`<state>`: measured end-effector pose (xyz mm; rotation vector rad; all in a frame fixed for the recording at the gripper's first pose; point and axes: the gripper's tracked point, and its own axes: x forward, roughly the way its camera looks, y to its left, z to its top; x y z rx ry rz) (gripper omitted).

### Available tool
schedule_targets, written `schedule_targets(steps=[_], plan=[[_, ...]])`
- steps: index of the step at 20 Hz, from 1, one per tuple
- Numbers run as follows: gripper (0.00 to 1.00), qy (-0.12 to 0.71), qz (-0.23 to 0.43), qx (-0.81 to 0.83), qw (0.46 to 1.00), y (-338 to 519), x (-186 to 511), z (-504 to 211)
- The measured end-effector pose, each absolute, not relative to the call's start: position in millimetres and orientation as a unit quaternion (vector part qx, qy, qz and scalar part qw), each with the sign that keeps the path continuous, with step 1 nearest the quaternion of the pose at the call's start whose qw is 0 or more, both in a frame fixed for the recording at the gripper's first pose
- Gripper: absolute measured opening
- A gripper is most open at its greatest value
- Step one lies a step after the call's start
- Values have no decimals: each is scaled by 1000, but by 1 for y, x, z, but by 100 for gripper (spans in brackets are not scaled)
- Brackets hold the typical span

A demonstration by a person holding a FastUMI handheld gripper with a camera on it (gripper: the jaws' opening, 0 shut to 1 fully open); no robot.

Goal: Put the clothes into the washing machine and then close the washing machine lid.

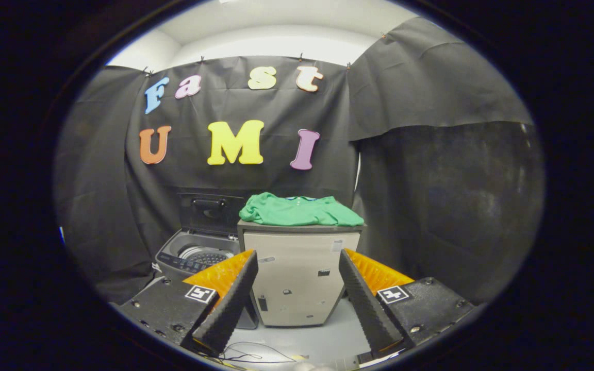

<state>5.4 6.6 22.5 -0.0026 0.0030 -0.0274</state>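
Note:
A folded green garment [299,210] lies on top of a pale cabinet [297,278], well beyond my fingers. To the left of the cabinet stands a grey top-loading washing machine [188,255]. Its dark lid [210,211] is raised upright against the wall, and the drum [205,255] shows inside. My gripper [297,263] is open, its two fingers spread wide with nothing between them, some way short of the cabinet and pointing at its front.
Black cloth walls close in the booth behind and on both sides. Thin cables [248,353] lie on the pale floor [317,340] just under my fingers, in front of the cabinet.

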Motion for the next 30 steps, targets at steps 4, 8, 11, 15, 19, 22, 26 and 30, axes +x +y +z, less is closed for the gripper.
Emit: schedule_targets(steps=[4, 8, 11, 15, 19, 22, 26, 30], plan=[[99, 0, -21, 1, 1000, 2, 27, 49], [99, -7, -22, 5, 1000, -2, 66, 87], [99, -12, -16, 3, 1000, -2, 107, 116], [99, -17, -2, 24, 1000, 1, 172, 160], [99, 15, -2, 52, 999, 0, 250, 181], [98, 63, 1, 59, 996, 2, 313, 176], [99, 136, 9, 34, 990, 5, 387, 146], [99, 214, 17, 7, 977, 1, 443, 101]])
